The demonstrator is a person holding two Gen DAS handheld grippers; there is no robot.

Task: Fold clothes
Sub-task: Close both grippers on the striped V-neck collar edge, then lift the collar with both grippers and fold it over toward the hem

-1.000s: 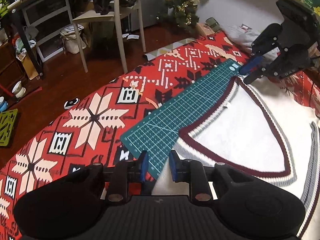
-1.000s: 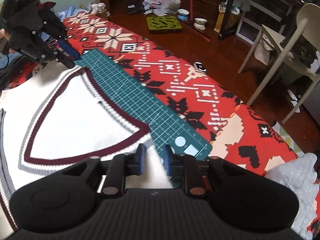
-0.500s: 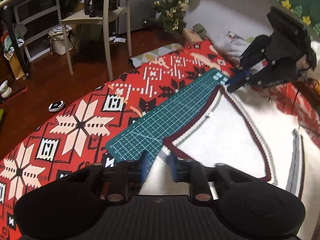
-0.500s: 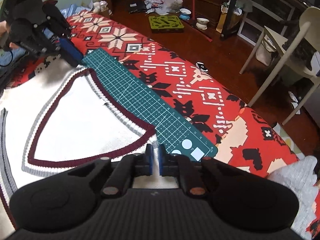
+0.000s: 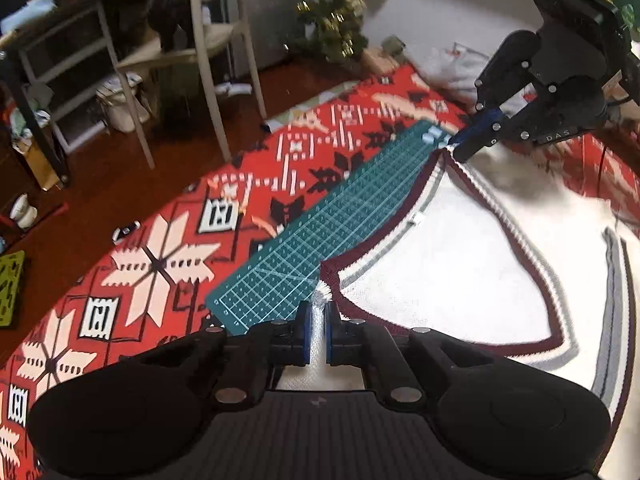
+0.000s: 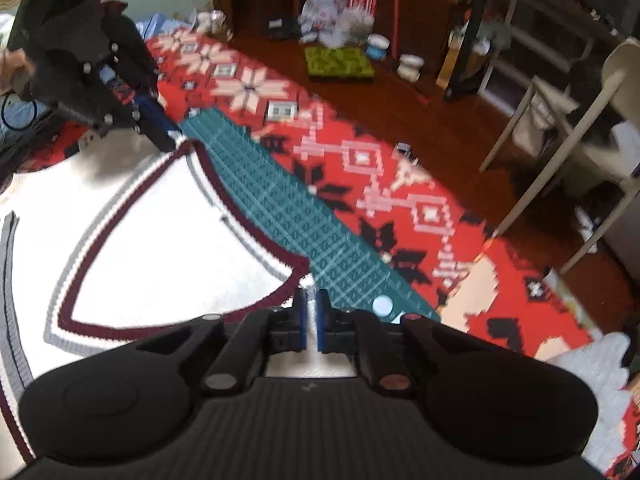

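A white V-neck sweater vest [image 5: 460, 264] with maroon and grey trim lies on a red patterned blanket; it also shows in the right wrist view [image 6: 160, 248]. My left gripper [image 5: 317, 320] is shut on one shoulder of the vest, white fabric pinched between its blue pads. My right gripper [image 6: 311, 308] is shut on the other shoulder. Each gripper appears in the other's view, the right gripper [image 5: 472, 140] at the far shoulder and the left gripper [image 6: 160, 136] likewise.
A green cutting mat [image 5: 320, 232] lies beside the vest's neckline on the red blanket [image 5: 160, 264]. A pale chair [image 5: 208, 56], shelves and a small Christmas tree [image 5: 340, 20] stand on the wooden floor beyond. A grey-white cloth [image 6: 592, 364] lies at the right.
Both grippers closed from open onto the vest's shoulders. The shoulders have been drawn up and the neckline edge has shifted slightly off the green mat.
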